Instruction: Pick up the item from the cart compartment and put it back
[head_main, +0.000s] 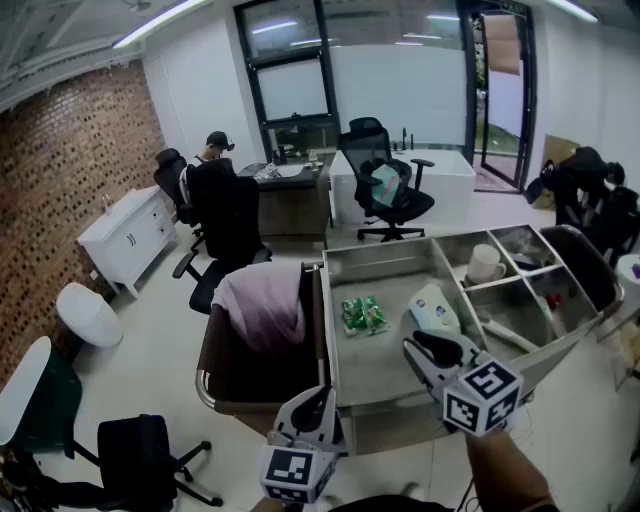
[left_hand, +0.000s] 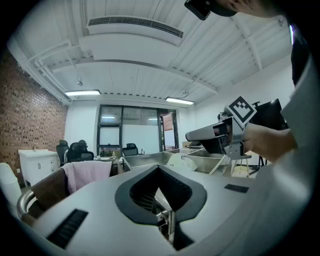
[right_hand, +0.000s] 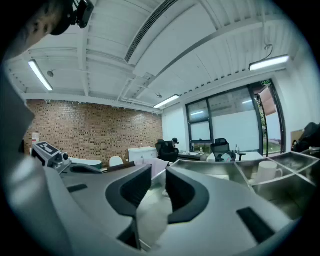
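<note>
A steel cart (head_main: 380, 256) with several compartments stands in front of me. In its big compartment lie a white pouch (head_main: 436, 308) and a green packet (head_main: 362, 314). My right gripper (head_main: 425, 346) hangs over the near part of that compartment, its tip at the pouch's near edge. Its jaws stand a little apart in the right gripper view (right_hand: 157, 174), and only pale grey shows through the gap. The left gripper view shows this gripper (left_hand: 192, 135) above the pouch (left_hand: 181, 161). My left gripper (head_main: 322, 396) is at the cart's front left corner, shut and holding nothing (left_hand: 159, 169).
A white cup (head_main: 485, 265) stands in a small right-hand compartment. A pink cloth (head_main: 262, 305) drapes over the brown bin on the cart's left. Black office chairs (head_main: 225, 225) and a desk stand behind, with a person (head_main: 212, 148) seated there. A white stool (head_main: 88, 312) is at left.
</note>
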